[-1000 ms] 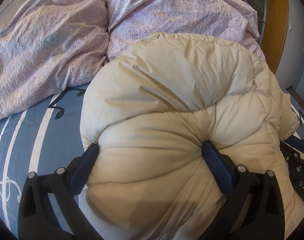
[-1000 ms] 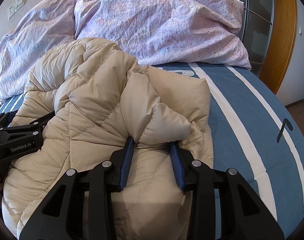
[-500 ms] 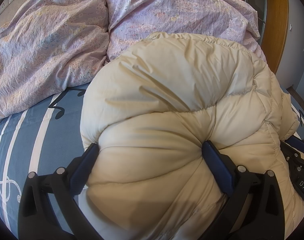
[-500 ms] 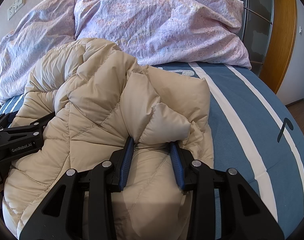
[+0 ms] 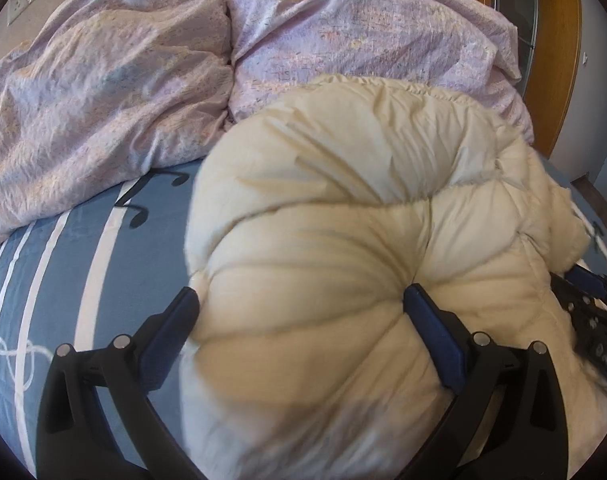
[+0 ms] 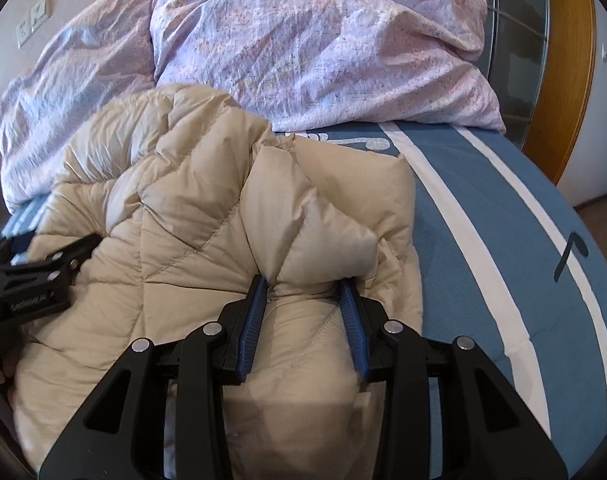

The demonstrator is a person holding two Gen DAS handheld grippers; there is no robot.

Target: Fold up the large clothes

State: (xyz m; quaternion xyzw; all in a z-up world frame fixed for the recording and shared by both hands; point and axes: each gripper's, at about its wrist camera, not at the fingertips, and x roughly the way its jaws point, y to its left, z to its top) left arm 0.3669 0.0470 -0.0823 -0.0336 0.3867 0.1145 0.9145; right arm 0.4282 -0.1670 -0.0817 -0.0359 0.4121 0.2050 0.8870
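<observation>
A: Start with the big things. What carries it all?

B: A bed [image 6: 483,240] with a blue sheet striped white and printed with music notes. Two lilac pillows [image 6: 303,48] lie at its head. The beige down jacket [image 6: 207,216], the thing to be folded, lies bunched in the middle of the bed, its far edge against the pillows.

A: Why bunched?

B: My guess is that both grippers are gathering a thick fold. The puffy filling resists, so it needs a wide bite on each side.

A: And the jaws?

B: The left gripper [image 5: 299,312] has its jaws wide apart, yet clamped on a fat bulge of jacket that fills the gap, both pads pressed in. The right gripper [image 6: 303,292] has a narrower roll between its jaws; they are opening, though the pads touch the fabric on both sides.

A: Any writing?

B: A white mark on the left gripper's body in the right view, too blurred to read. A wall socket [image 6: 33,20] bears none.
</observation>
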